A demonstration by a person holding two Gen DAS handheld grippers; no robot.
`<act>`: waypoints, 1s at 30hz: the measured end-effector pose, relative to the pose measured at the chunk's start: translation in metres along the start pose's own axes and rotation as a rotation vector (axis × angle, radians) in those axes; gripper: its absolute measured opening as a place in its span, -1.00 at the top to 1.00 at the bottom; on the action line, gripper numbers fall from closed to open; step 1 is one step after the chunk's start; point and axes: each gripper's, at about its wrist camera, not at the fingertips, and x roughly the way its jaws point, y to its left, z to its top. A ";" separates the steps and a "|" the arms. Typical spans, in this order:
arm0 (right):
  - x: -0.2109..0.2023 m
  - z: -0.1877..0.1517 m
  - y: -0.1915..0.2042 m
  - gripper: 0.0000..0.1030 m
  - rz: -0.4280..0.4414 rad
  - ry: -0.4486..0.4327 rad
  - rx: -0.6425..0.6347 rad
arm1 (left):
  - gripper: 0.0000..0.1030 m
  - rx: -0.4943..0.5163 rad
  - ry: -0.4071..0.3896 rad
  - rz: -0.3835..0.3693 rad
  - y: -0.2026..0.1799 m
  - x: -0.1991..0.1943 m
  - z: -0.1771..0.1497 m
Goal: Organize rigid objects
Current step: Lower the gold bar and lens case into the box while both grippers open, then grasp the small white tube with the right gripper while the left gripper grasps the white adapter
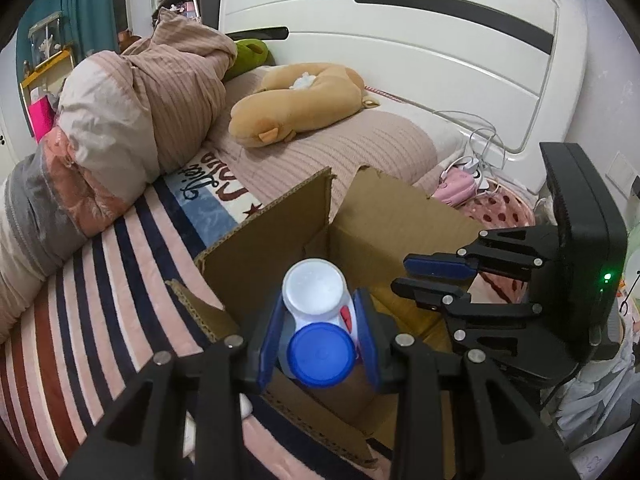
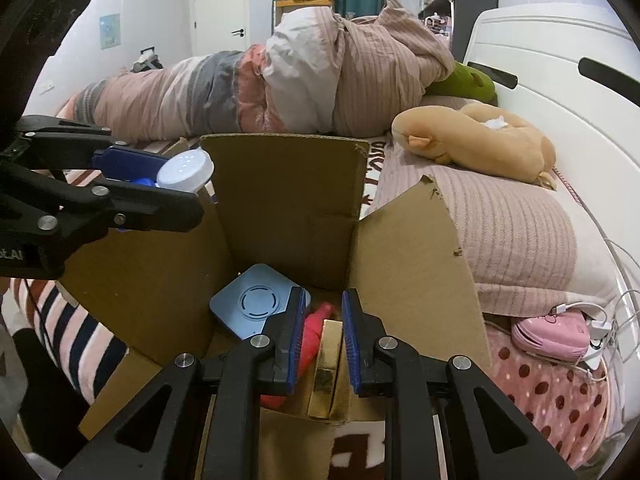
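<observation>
An open cardboard box stands on the bed. My left gripper is shut on a white plastic bottle with a blue cap and holds it over the box's left side; the bottle's white end also shows in the right wrist view. My right gripper is open and empty, its tips over the box's opening; it also shows in the left wrist view. Inside the box lie a light blue square device, a red object and a gold box.
A striped blanket covers the bed. A bundled duvet, a tan plush toy and a green plush lie behind the box. A pink device with white cables lies at the right. A white headboard stands behind.
</observation>
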 end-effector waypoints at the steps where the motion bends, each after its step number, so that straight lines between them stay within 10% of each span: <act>1: 0.000 0.000 0.001 0.73 0.005 0.000 -0.001 | 0.38 -0.002 0.002 0.003 0.001 0.000 -0.001; 18: -0.031 0.012 0.039 0.72 0.024 -0.050 -0.041 | -0.07 -0.116 -0.113 0.093 0.059 -0.075 -0.041; 30: -0.025 0.037 0.175 0.59 0.283 -0.078 -0.150 | -0.29 -0.268 -0.087 0.191 0.164 -0.092 -0.141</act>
